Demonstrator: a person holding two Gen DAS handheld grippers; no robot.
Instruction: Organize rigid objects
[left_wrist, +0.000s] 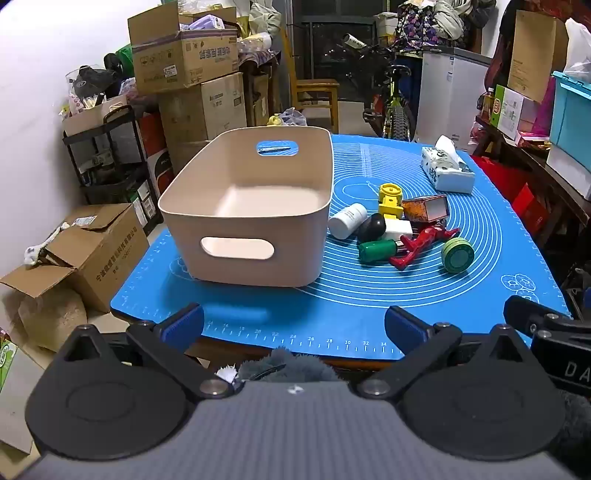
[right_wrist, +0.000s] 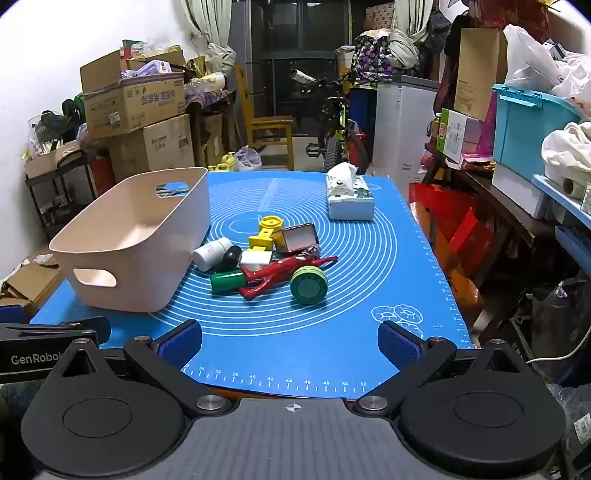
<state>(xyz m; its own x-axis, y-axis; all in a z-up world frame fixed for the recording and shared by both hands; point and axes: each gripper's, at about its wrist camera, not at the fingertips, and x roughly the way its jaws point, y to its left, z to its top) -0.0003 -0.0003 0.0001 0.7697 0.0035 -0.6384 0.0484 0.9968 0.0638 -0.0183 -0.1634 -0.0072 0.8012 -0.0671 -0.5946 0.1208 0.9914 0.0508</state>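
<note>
Rigid objects lie heaped on a blue mat (right_wrist: 332, 332) beside a beige bin (left_wrist: 243, 206).

Both tools hover at the near edge of the surface, each with its fingers spread wide and gripping nothing: the left tool (left_wrist: 293, 326) faces the bin, the right tool (right_wrist: 290, 345) faces the heap. The bin stands upright on the left part of the mat with nothing visible inside. Just to its right sit a white bottle (right_wrist: 211, 253), a black rounded piece (right_wrist: 231, 257), a white block (right_wrist: 255, 258), a yellow toy (right_wrist: 266, 232) and a small open box (right_wrist: 298, 237), touching one another. Nearer the tools lie a green cylinder (right_wrist: 227, 281), a red figure (right_wrist: 280, 274) and a green round disc (right_wrist: 309, 285) on its edge. A tissue box (right_wrist: 349, 199) stands apart at the far side.
</note>
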